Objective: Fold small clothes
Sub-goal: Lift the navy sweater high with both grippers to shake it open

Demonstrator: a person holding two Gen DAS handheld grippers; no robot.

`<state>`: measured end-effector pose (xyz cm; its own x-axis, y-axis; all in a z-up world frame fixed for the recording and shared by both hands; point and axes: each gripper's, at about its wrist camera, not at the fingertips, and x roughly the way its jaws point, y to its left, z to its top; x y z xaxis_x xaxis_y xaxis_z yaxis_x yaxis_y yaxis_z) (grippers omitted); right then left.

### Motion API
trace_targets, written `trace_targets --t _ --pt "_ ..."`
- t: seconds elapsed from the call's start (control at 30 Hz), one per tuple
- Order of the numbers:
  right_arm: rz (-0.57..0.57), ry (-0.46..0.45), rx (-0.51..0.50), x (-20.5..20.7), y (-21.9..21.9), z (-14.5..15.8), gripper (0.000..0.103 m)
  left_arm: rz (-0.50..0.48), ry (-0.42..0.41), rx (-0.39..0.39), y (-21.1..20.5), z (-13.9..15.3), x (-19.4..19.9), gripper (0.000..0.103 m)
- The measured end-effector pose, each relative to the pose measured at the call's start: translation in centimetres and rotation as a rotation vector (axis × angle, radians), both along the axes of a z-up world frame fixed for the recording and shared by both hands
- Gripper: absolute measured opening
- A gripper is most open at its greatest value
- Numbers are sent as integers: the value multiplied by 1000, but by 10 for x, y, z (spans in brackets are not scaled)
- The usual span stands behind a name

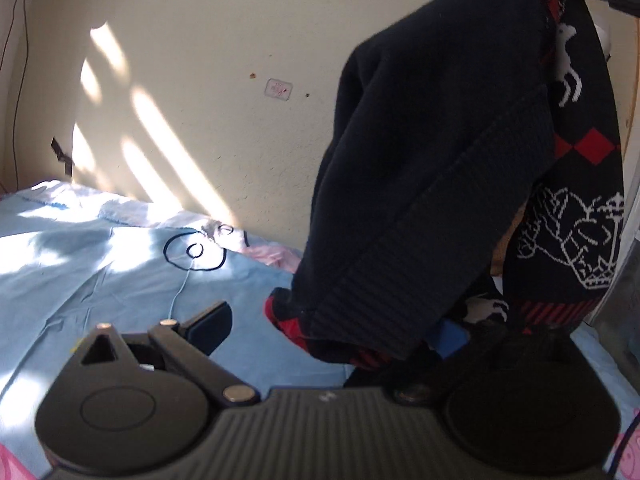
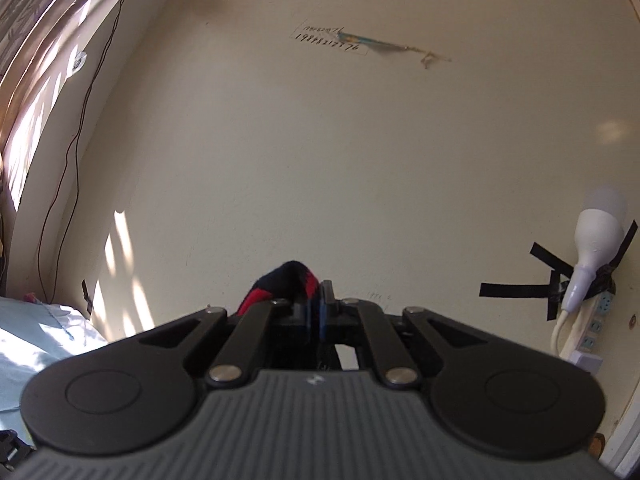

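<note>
Up high, right gripper [image 2: 316,308] pinches the dark sweater [image 1: 432,168] above the bed [image 1: 100,264]

A cream wall [image 1: 208,80] fills most of the left wrist view, crossed by slanting bars of sunlight on its left half. A small clear sticker [image 1: 279,89] sits near the frame's centre top, and a strip of black tape [image 1: 62,156] at mid-left. A light blue bedsheet [image 1: 100,280] with a dark looping print covers the lower left. In the right wrist view, a white bulb lamp [image 2: 596,248] is taped at mid-right above a white power strip [image 2: 592,320]. Handwritten digits [image 2: 330,40] mark the upper centre; a thin cable [image 2: 76,152] hangs down the left.
</note>
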<state>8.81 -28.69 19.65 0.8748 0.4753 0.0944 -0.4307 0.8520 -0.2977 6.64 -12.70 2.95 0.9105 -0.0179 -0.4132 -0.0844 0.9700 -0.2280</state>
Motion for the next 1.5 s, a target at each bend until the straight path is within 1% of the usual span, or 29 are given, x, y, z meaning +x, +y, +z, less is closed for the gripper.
trace_targets --t 0.07,0.13,0.17,0.2,0.23,0.27,0.33,0.4,0.5,0.57,0.67,0.73,0.8,0.87,0.93,1.0,1.07,1.13,1.17,1.23,1.37,1.43,1.47,1.5 --pt "-3 -19 39 -11 -14 15 6 10 -22 43 -14 4 5 100" --pt "-1 -30 69 -21 -27 31 7 28 -68 63 -20 10 7 94" --pt "1 -34 85 -27 -34 39 7 29 -99 62 -19 17 6 83" --pt "-3 -41 95 -32 -40 46 7 10 -122 52 -18 24 6 56" --pt "-7 -49 102 -36 -45 52 7 -38 -136 33 -17 33 6 42" --pt "-13 -59 110 -41 -50 58 7 -73 -148 18 -15 43 6 17" --pt "-34 -87 127 -51 -62 69 7 -60 -196 41 -10 63 -2 15" --pt "-59 -132 149 -61 -76 79 7 -10 -269 103 -2 86 -18 15" --pt "-84 -179 188 -73 -92 92 7 18 -359 135 20 126 -50 15" --pt "-86 -199 223 -80 -102 100 7 32 -423 163 36 162 -79 15" --pt "-78 -228 297 -98 -118 114 7 34 -506 232 49 208 -119 15" --pt "-70 -246 341 -109 -126 122 7 1 -554 287 54 238 -147 15" --pt "-69 -266 383 -119 -135 130 7 -78 -568 302 61 264 -171 16" --pt "-80 -280 411 -130 -144 138 7 -159 -557 307 67 282 -186 16" --pt "-98 -287 414 -141 -150 142 7 -185 -551 325 59 303 -207 16" --pt "-110 -298 405 -151 -153 145 7 -199 -538 353 53 315 -219 16" --pt "-123 -309 392 -161 -154 145 7 -217 -525 365 33 331 -240 16" --pt "-133 -315 385 -167 -154 144 7 -252 -500 362 30 332 -244 16" --pt "-145 -321 385 -176 -157 140 7 -271 -487 365 29 332 -246 18" --pt "-156 -324 388 -178 -159 139 7 -309 -456 374 23 328 -246 19" --pt "-158 -323 408 -186 -169 133 7 -373 -363 422 2 305 -239 20" --pt "-161 -324 404 -188 -171 129 7 -395 -317 441 -4 299 -220 20" --pt "-163 -322 402 -189 -171 128 7 -402 -298 443 -4 282 -218 19" --pt "-168 -318 397 -190 -173 124 7 -408 -284 444 -5 277 -216 17"
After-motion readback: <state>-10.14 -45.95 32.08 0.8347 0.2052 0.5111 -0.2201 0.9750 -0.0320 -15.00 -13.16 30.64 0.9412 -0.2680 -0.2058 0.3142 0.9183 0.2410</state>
